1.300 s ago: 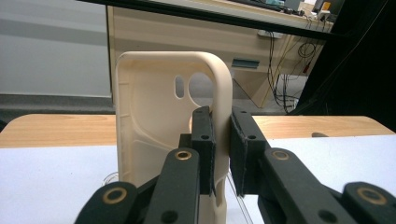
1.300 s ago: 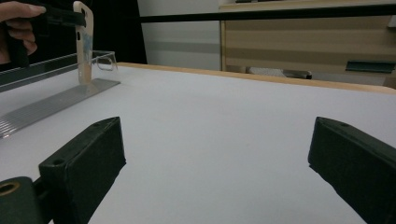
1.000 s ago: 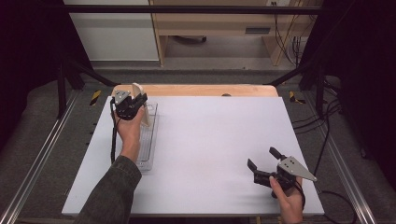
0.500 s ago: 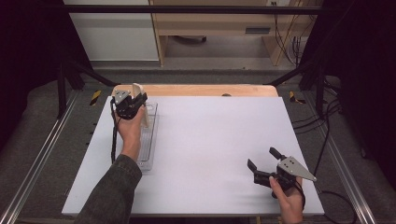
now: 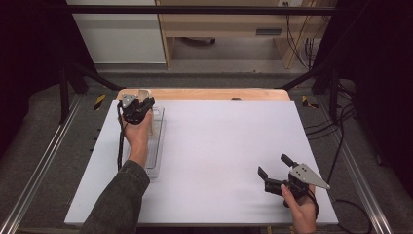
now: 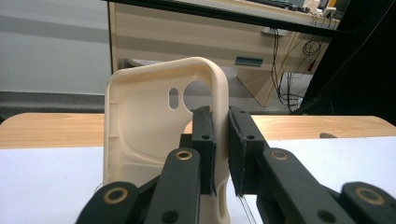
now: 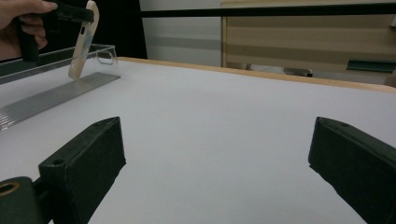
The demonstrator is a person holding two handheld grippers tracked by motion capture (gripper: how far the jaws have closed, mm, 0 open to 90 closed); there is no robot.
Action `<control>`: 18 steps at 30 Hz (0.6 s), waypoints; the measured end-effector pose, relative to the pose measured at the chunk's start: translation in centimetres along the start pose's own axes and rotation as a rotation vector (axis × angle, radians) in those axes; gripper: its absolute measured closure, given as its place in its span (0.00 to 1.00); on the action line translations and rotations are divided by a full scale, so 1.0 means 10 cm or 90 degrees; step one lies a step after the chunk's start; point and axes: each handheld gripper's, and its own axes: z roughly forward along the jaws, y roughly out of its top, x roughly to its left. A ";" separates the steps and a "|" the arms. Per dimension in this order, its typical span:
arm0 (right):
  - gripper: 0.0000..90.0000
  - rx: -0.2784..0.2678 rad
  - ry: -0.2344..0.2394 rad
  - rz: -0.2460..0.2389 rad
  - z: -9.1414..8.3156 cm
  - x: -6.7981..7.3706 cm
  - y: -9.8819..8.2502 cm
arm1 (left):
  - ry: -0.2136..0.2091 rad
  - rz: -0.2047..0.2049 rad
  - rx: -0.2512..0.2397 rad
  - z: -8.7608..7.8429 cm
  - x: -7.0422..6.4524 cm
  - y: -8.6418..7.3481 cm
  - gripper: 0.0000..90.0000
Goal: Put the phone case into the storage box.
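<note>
Cream phone case (image 6: 154, 135), one, clamped by left gripper (image 6: 220, 140); right gripper (image 5: 272, 171) jaws spread, one clear tray (image 5: 157, 146).

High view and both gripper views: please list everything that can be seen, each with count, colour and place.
phone case: 1, cream, held upright over the tray at the far left of the table
tray: 1, clear plastic, on the left side of the table, long side running away from the person
table: 1, white top with a light wood strip along the far edge
desk: 1, light wood, on the floor beyond the table
cables: several, dark, beside the desk at the far right
left gripper: 1, black, shut on the edge of the phone case
right gripper: 1, black with a grey plate, jaws open, resting at the near right of the table
hands: 2, one behind each gripper; the left arm wears a dark green sleeve
</note>
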 end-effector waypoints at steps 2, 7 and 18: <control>0.04 -0.001 -0.001 0.000 0.00 0.00 0.00 | 0.000 -0.002 -0.001 0.00 0.00 0.00 0.90; 0.04 -0.002 -0.003 0.001 0.00 -0.01 0.00 | -0.003 -0.004 -0.001 0.02 0.00 0.00 0.90; 0.04 -0.001 -0.002 0.002 0.00 -0.01 0.00 | -0.005 -0.008 -0.003 0.01 0.02 0.00 0.90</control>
